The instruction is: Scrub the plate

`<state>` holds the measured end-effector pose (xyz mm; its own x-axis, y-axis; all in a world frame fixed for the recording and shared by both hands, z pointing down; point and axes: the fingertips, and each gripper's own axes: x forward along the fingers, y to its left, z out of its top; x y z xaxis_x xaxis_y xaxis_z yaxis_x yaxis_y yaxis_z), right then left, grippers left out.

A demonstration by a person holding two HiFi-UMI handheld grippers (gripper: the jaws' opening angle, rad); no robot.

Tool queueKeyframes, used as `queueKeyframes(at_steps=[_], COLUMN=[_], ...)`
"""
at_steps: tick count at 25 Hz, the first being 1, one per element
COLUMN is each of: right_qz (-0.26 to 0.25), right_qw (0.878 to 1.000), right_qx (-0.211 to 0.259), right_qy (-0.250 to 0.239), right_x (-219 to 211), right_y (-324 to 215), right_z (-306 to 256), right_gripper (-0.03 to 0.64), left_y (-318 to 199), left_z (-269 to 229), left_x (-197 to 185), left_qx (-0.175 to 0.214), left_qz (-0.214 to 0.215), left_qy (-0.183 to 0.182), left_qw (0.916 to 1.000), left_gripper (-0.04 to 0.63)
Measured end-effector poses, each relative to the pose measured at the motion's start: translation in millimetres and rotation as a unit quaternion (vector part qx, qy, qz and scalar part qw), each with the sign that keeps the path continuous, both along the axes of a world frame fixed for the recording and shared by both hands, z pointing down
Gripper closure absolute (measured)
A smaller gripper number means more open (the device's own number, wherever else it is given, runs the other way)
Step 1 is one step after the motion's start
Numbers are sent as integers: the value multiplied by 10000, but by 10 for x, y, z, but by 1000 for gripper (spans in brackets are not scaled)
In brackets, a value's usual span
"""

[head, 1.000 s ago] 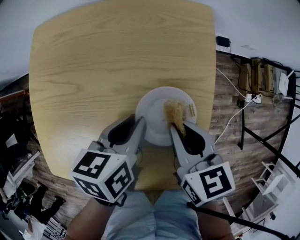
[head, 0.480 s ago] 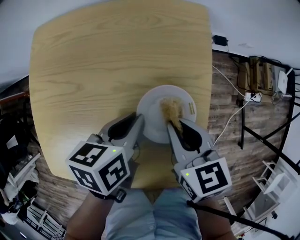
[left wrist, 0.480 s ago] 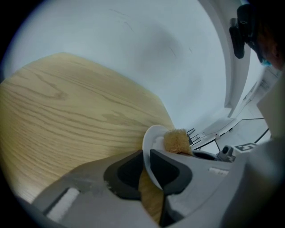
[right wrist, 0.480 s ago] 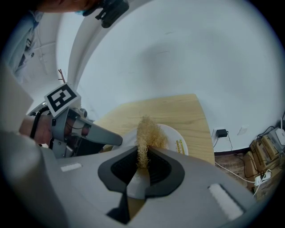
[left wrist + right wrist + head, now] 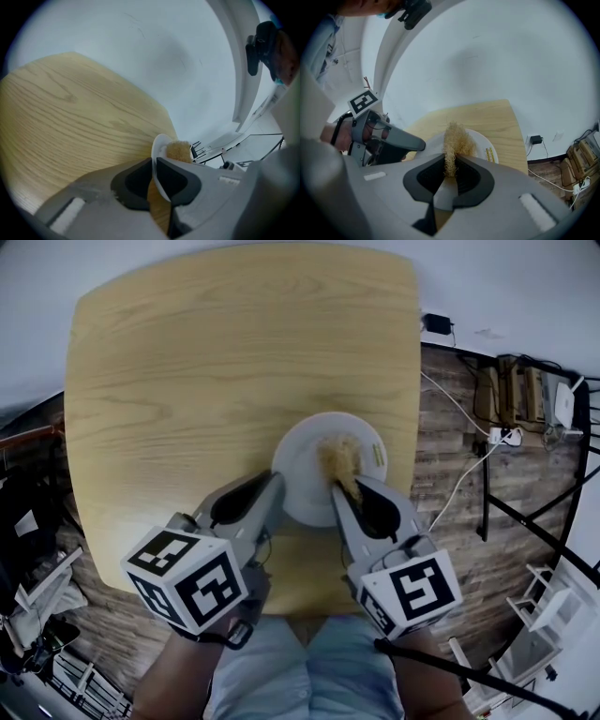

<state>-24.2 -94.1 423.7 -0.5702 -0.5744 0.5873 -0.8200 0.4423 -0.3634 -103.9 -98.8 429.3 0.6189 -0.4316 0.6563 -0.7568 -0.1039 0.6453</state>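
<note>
Shifted slightly leftward, the fibrous scrubber (image 5: pixel 339 457) is pinched by the right gripper (image 5: pixel 342 491) on the plate (image 5: pixel 302 465), whose rim is clamped by the left gripper (image 5: pixel 279 482).

Light wooden table (image 5: pixel 234 362), dark plank floor (image 5: pixel 448 545)

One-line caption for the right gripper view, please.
Right gripper shut on a scrubber held against the plate on the table; left gripper at the plate's rim.

White plate (image 5: pixel 300 470); tan scrubber (image 5: pixel 339 459); pale wood-grain tbl (image 5: pixel 234 362)
</note>
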Motion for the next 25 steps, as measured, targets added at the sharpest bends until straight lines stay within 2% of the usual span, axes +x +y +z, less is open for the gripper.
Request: queueKeyframes(at_steps=[7, 14, 19, 25], right_qz=[-108, -337, -227, -264], right_qw=[9994, 9994, 9997, 9994], right_qx=[-23, 46, 49, -39], right_qy=[-328, -101, -56, -226], right_x=[-78, -135, -24, -38], right_y=[-5, -15, -22, -13], right_z=[-51, -16, 22, -11], right_gripper=[572, 574, 574, 574], left_y=[-19, -37, -34, -41], left_z=[-94, 38, 117, 64], left_x=[-5, 62, 137, 131], left_qx=[127, -28, -138, -211], left_qz=[-37, 83, 281, 135], left_qy=[173, 326, 373, 438], left_qw=[9998, 9994, 9988, 9987], left_gripper=[545, 537, 537, 546])
